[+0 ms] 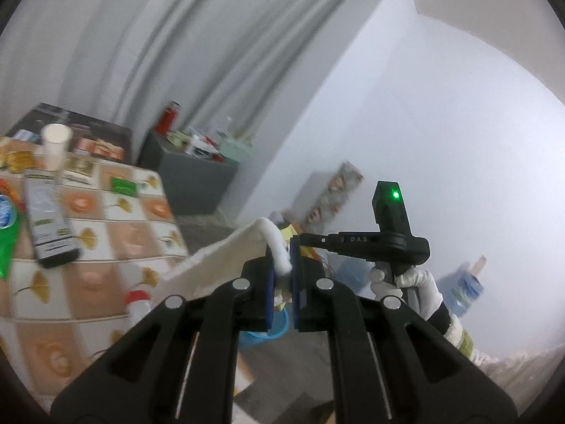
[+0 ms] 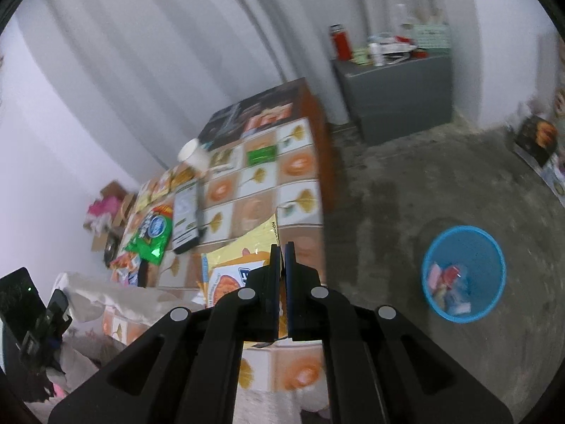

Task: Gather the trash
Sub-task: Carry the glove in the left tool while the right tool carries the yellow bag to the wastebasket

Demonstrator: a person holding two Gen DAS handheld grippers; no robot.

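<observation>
My left gripper (image 1: pixel 281 261) is shut on a white crumpled tissue sheet (image 1: pixel 226 258), held in the air past the table's right edge. My right gripper (image 2: pixel 282 258) is shut on a yellow snack wrapper (image 2: pixel 240 265), lifted over the near corner of the table (image 2: pixel 300 190). The right gripper also shows in the left wrist view (image 1: pixel 303 238), just beyond my left fingertips. A blue bin (image 2: pixel 464 274) with some trash inside stands on the floor to the right of the table; part of its rim (image 1: pixel 261 335) shows below my left fingers.
On the patterned tablecloth lie a black box (image 2: pixel 187 215), a green snack bag (image 2: pixel 150 236), a white paper cup (image 2: pixel 194 157) and a small green packet (image 2: pixel 261 155). A grey cabinet (image 2: pixel 399 95) with bottles stands by the curtain. The floor is bare concrete.
</observation>
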